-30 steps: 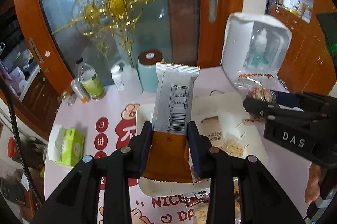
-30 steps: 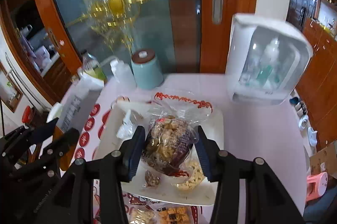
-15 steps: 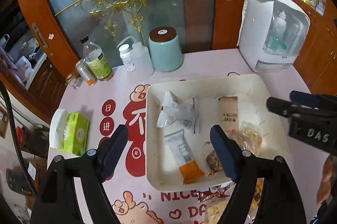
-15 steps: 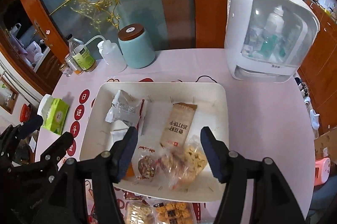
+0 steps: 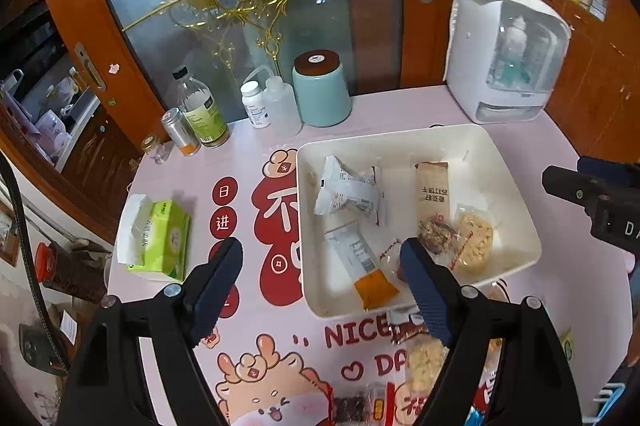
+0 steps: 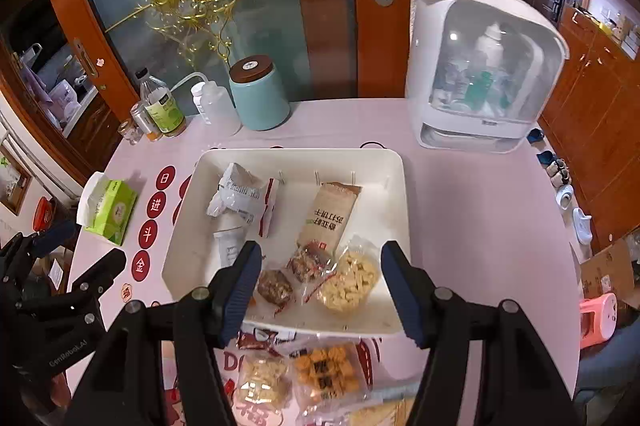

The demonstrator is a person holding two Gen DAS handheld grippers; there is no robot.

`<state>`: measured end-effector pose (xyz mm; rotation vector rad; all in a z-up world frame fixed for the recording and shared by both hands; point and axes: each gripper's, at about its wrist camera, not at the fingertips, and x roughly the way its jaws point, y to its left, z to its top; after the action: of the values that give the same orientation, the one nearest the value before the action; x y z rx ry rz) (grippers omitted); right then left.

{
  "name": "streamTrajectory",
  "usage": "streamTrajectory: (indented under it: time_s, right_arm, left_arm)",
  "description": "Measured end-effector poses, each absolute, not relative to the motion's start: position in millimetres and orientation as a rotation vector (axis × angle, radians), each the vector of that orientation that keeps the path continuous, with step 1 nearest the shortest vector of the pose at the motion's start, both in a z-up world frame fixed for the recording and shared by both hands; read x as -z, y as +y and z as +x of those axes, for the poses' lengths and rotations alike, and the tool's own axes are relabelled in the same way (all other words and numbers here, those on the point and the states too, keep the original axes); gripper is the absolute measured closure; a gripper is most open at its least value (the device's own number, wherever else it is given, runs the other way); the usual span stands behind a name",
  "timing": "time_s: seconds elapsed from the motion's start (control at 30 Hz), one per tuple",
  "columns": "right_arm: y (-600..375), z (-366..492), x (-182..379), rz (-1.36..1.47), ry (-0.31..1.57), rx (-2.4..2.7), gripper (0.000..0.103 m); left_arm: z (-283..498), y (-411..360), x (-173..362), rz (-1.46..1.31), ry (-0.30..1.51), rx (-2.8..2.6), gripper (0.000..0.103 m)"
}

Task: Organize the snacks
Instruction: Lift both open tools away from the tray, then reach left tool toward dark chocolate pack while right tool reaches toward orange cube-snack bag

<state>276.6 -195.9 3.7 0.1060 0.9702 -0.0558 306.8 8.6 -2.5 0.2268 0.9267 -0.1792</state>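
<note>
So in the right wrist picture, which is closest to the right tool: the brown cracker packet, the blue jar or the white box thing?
From the right tool:
1. Brown cracker packet, in the tray just ahead.
2. Blue jar, back left.
3. White box, back right; nearly level with the jar, hard to call.

- A cream-white tray is seen on a pale pink tablecloth printed with red characters and a cartoon.
- A white-and-orange wrapper is seen in the tray.
- A tan packet is marked with dark characters.
- A teal jar is capped in brown.
- A green tissue pack is seen near the tablecloth's left edge.
</note>
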Motion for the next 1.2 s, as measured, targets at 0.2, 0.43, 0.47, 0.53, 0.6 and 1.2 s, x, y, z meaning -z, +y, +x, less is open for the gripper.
streamTrajectory:
  time_s: [0.2, 0.43, 0.47, 0.53, 0.6, 1.2]
  right_arm:
    - [-184.4, 237.4, -18.8, 0.093, 0.951, 0.093, 0.040]
    - [-169.0, 188.5, -36.0, 0.071, 0.923, 0.151, 0.040]
    - [-166.1, 179.6, -39.1, 0.063, 0.915, 0.160, 0.039]
    - [-161.2, 165.0, -44.7, 0.044, 0.901, 0.174, 0.031]
    - [-156.5, 148.6, -51.0, 0.020, 0.883, 0.185, 0.026]
    - [-163.3, 114.0, 3.1, -0.111, 0.965, 0.000, 0.022]
  left_arm:
    - [275.2, 21.7, -13.1, 0.240, 0.902, 0.216, 0.022]
    - [231.6, 35.9, -33.4, 0.279, 0.864, 0.270, 0.021]
    - [222.7, 38.2, -37.9, 0.287, 0.852, 0.281, 0.020]
    - [212.6, 40.4, -44.6, 0.294, 0.835, 0.295, 0.017]
    - [200.0, 42.6, -50.7, 0.304, 0.814, 0.312, 0.016]
    - [136.5, 16.3, -4.3, 0.356, 0.880, 0.293, 0.010]
